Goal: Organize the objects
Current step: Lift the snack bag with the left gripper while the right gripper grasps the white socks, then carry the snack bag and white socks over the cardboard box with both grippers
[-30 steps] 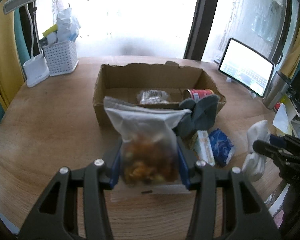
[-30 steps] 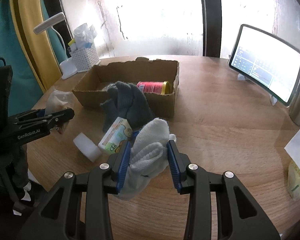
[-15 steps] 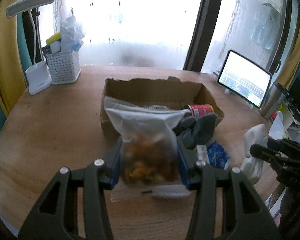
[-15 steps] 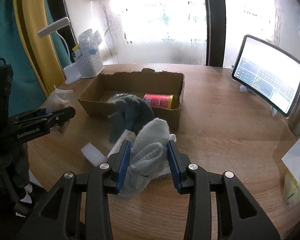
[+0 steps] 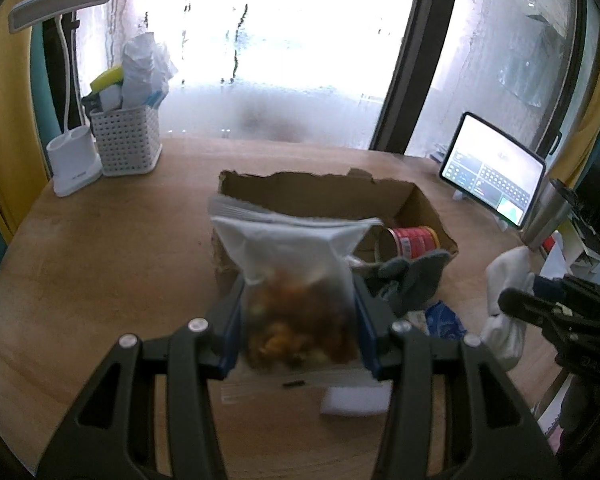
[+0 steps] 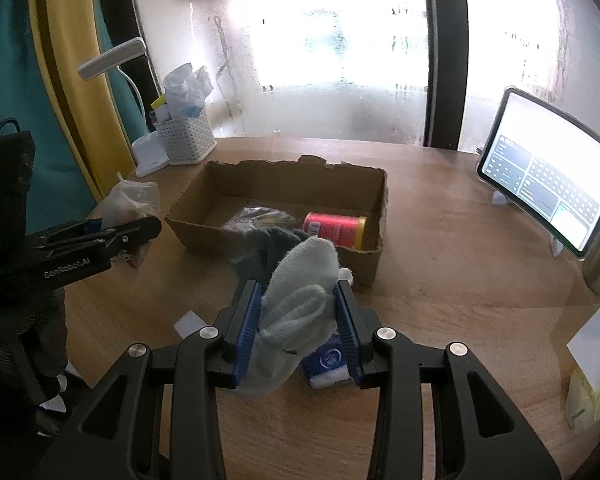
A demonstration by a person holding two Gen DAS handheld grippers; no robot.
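Note:
My left gripper is shut on a clear zip bag of orange-brown snacks, held above the table in front of the open cardboard box. My right gripper is shut on a pale grey-white glove, lifted off the table near the box's front wall. In the box lie a red can and a small crinkled packet. A dark grey glove drapes over the box's front edge. The right gripper with the white glove shows at the right of the left wrist view.
A blue tissue pack and a flat white pad lie on the wooden table before the box. A white mesh basket and a desk lamp stand back left. A lit tablet and a steel tumbler stand right.
Both grippers have risen and drawn back from the box with their loads still held; the box and table objects look smaller and farther, and the white pad has come into the left wrist view.

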